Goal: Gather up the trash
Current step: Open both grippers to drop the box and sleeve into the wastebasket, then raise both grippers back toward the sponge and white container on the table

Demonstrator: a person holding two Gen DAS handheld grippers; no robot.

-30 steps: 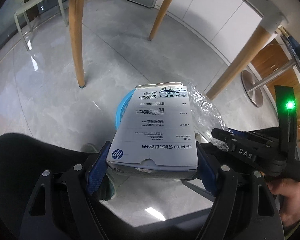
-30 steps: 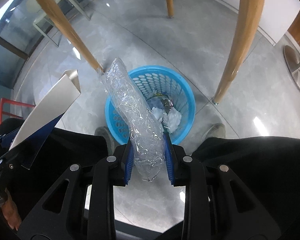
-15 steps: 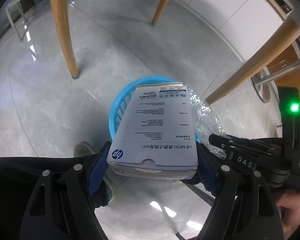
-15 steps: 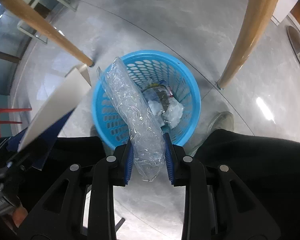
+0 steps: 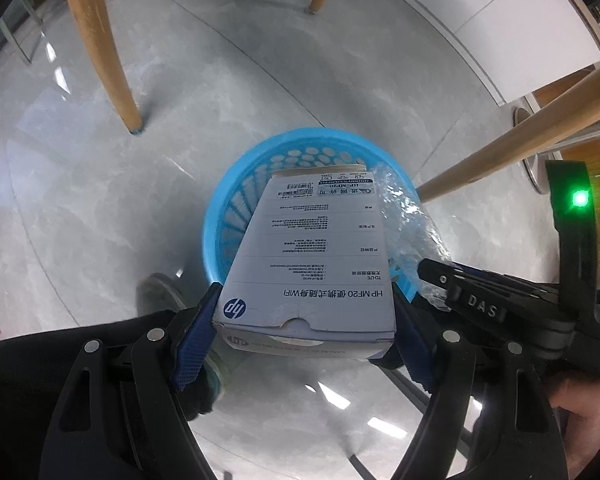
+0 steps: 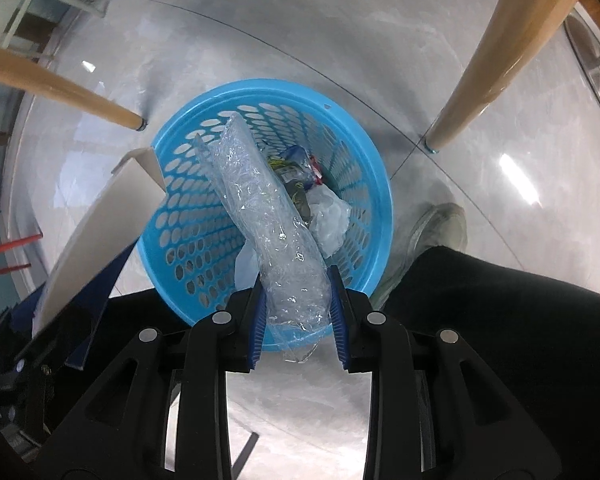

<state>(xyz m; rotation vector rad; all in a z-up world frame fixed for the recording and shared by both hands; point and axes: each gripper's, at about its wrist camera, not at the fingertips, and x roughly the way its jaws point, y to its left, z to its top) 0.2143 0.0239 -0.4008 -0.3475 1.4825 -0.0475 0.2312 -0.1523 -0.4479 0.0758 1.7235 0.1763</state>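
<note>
From the left wrist, the left gripper (image 5: pixel 304 332) is clamping the near end of a flat grey-white HP cardboard box (image 5: pixel 312 256), which is hanging over the round blue perforated plastic basket (image 5: pixel 236 200). The box looks stiff and light, probably empty, so gripping its side walls suits it.

From the right wrist, the right gripper (image 6: pixel 298 320) is pinching a crumpled clear plastic wrap roll (image 6: pixel 268 216) angled over the basket's opening. Being soft and slippery, it is best held at its bunched end.

Glossy grey tiled floor (image 5: pixel 172 128) under blue perforated basket (image 6: pixel 352 160) (trash inside), wooden table legs (image 5: pixel 100 48) around
</note>
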